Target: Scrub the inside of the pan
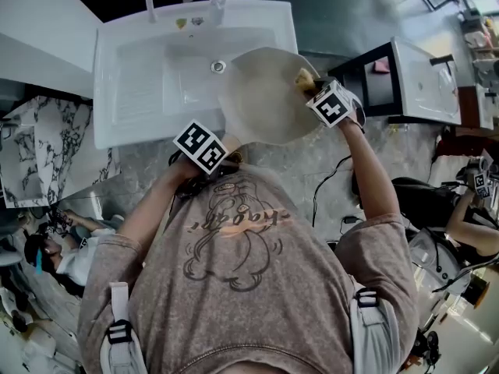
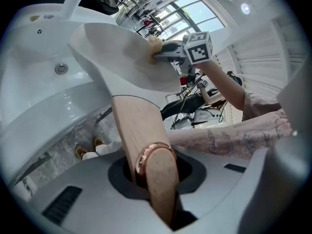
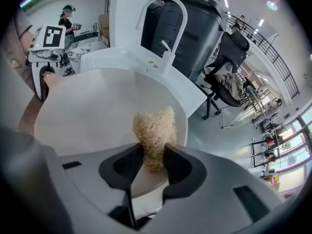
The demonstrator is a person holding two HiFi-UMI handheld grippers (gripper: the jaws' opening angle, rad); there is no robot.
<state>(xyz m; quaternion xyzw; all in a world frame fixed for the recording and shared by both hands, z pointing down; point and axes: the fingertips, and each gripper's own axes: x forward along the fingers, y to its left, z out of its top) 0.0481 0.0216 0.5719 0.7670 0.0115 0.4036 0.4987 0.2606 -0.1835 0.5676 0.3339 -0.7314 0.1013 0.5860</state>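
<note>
Two tools meet above the white sink [image 1: 156,76]. The left hand-held gripper [image 2: 153,172] is clamped on the wooden handle [image 2: 139,126] of a pale pan [image 1: 265,96], its jaws closed just behind the handle's copper ring [image 2: 151,155]. The right hand-held gripper [image 3: 153,155] pinches a straw-coloured fibre scrubber [image 3: 155,130] between narrowed jaws. The pan is held tilted over the sink's right side, overhanging that edge, with its rim close to the drain [image 1: 218,66] and its handle reaching back past the sink's front edge toward the person. The scrubber is pressed against the pan's inner surface near the rim that lies farthest from the handle, on the side away from the drain. A white faucet [image 3: 168,23] arches at the back of the sink, beyond the pan.
</note>
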